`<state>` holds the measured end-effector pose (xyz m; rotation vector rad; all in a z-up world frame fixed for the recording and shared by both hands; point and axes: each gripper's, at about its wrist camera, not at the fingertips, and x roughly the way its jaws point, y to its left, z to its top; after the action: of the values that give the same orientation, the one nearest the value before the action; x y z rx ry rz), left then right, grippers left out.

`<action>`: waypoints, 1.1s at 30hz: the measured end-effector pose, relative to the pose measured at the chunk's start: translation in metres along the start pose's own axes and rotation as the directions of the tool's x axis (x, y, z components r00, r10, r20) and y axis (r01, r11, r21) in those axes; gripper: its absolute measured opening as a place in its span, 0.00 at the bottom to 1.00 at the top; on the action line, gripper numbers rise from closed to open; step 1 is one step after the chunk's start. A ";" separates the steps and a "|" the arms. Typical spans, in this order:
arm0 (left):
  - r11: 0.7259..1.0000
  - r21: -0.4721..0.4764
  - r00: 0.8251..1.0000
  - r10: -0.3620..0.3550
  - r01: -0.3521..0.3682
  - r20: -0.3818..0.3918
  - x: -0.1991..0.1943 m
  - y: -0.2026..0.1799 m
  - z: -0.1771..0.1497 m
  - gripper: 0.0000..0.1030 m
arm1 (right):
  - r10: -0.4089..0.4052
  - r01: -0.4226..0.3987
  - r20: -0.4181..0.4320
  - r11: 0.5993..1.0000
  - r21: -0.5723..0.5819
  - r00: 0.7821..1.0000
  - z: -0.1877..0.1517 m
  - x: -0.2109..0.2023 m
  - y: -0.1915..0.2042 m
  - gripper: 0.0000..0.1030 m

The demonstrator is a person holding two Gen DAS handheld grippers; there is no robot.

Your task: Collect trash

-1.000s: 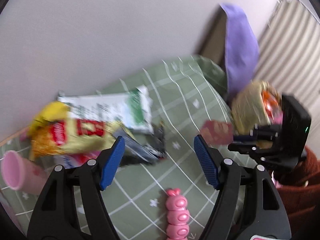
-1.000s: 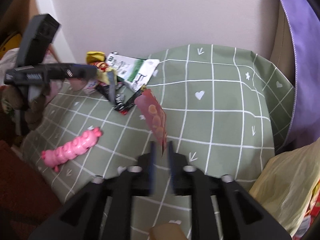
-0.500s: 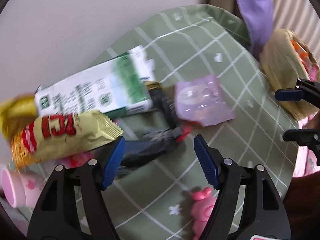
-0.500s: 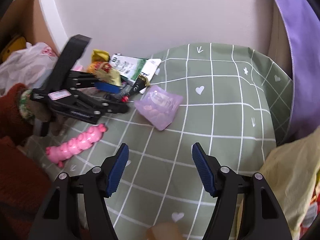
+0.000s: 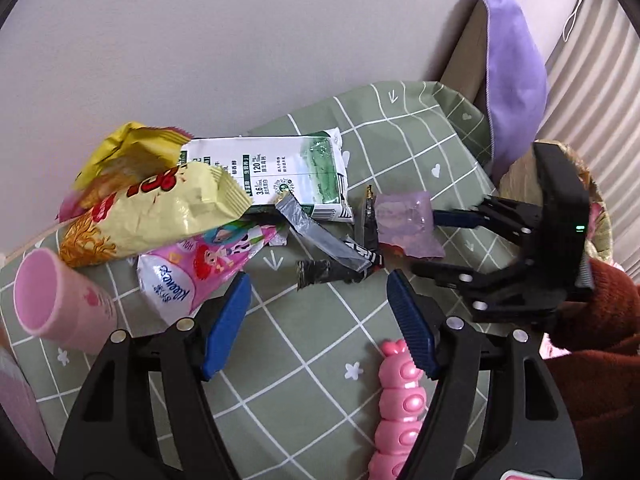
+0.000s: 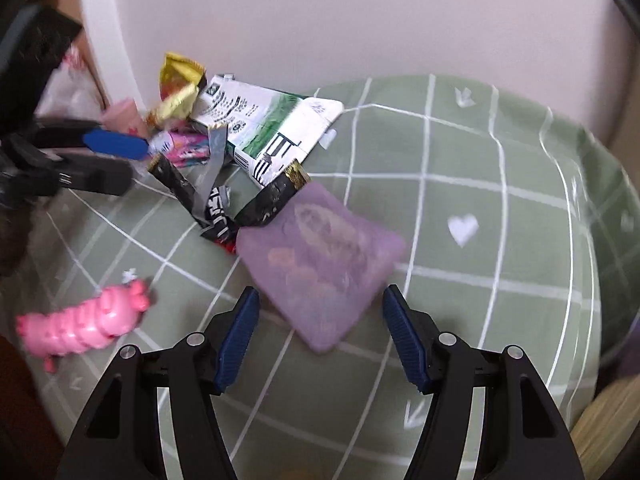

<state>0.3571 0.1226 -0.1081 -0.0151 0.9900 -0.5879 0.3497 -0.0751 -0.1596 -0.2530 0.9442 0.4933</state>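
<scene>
Only left view: pink cup (image 5: 60,300)

Green white-gridded tablecloth (image 6: 500,208), lilac packet (image 6: 320,264), pink caterpillar toy (image 6: 84,320), green-and-white carton (image 5: 276,176).

The pink caterpillar toy (image 5: 400,408) is cut off below; the milk carton (image 5: 280,176) lies half under wrappers.

Green checked tablecloth (image 6: 500,200) carries milk carton (image 5: 276,172), wrappers (image 5: 332,248), purple packet (image 6: 320,264), pink toy (image 6: 88,320).
</scene>
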 end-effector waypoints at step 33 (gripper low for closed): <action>0.959 0.277 0.984 0.102 -0.058 -0.147 0.089 -0.065 0.025 0.32 | -0.129 0.070 0.152 0.937 0.342 0.980 -0.039 -0.137 -0.051 0.17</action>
<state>0.3832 0.0189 -0.1458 0.3199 1.0528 -0.6531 0.2815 -0.1753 -0.0696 0.0507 0.8255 0.2495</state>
